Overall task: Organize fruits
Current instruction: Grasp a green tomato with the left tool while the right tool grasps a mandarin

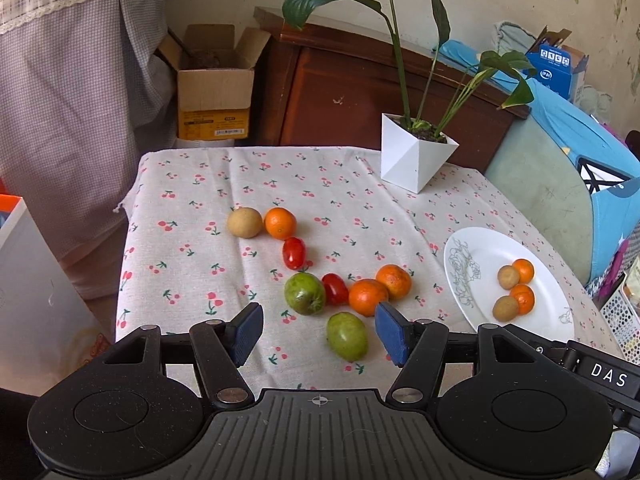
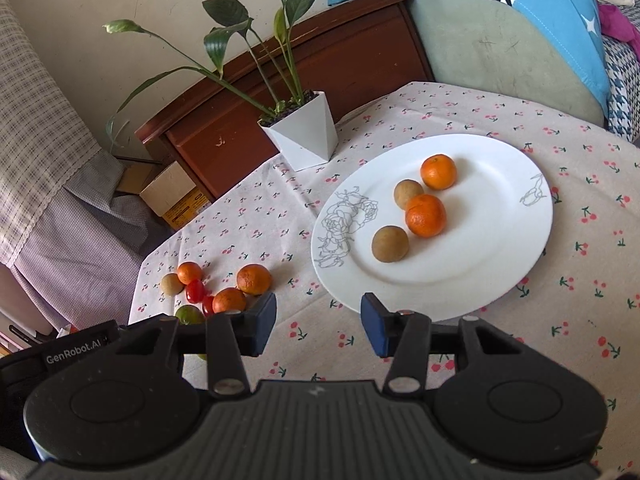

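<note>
Loose fruit lies on the cherry-print cloth: a brown fruit (image 1: 244, 222), three oranges (image 1: 280, 223) (image 1: 367, 297) (image 1: 394, 281), two red tomatoes (image 1: 294, 253) (image 1: 334, 289) and two green fruits (image 1: 305, 293) (image 1: 347, 336). A white plate (image 1: 480, 252) at the right holds two oranges (image 2: 425, 215) (image 2: 438, 171) and two brown fruits (image 2: 390, 244) (image 2: 407, 193). My left gripper (image 1: 319, 330) is open and empty, with the near green fruit between its fingers' line. My right gripper (image 2: 319, 322) is open and empty at the plate's near rim (image 2: 440, 312).
A white angular pot with a leafy plant (image 1: 414, 158) stands at the table's back. A wooden cabinet (image 1: 340, 92) and cardboard box (image 1: 214, 92) are behind. A padded chair with blue cloth (image 1: 560, 148) is at the right. A white box (image 1: 24, 300) is at the left.
</note>
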The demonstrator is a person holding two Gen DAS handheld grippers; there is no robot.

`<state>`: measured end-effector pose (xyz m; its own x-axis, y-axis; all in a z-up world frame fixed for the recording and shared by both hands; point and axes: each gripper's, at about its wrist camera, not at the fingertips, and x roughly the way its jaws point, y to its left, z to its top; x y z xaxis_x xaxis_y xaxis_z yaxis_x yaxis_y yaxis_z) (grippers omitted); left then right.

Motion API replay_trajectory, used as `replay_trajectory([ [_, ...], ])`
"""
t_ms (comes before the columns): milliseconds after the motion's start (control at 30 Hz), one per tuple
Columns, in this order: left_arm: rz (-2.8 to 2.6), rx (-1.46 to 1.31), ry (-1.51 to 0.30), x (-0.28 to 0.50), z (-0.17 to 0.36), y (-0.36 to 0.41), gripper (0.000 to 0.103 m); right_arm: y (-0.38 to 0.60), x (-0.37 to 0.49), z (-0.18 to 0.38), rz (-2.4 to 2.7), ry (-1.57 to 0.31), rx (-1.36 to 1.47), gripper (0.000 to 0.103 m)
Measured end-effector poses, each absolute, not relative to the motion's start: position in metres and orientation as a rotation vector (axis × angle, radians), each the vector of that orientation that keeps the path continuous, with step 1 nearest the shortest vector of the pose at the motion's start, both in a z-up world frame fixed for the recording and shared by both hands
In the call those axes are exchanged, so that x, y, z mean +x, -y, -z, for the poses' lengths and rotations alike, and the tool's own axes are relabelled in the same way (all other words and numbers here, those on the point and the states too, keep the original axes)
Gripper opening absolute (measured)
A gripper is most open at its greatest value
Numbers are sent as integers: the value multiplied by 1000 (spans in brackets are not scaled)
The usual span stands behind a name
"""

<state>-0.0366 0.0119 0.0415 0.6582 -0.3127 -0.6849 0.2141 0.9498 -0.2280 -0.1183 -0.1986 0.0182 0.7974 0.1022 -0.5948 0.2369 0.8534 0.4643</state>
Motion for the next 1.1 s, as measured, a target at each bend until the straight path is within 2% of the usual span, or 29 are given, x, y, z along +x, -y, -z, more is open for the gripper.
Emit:
replay_trajectory([
  [733,405,-74,-794,-44,-17,-2,57,183,-95,-12,54,-655,549,48],
  [900,426,-70,-793,-40,-8,12,43,188,-96,-10,49,-654,570,48],
  [933,431,-70,-793,-39,-6,14,38,187,-95,-10,46,-652,570,48],
  [1033,434,-54,-769,-39,-3,20,36,187,-95,-10,27,-647,578,48],
  [1100,433,-42,-764,-39,-3,21,27,185,-94,-10,11,-643,581,48],
])
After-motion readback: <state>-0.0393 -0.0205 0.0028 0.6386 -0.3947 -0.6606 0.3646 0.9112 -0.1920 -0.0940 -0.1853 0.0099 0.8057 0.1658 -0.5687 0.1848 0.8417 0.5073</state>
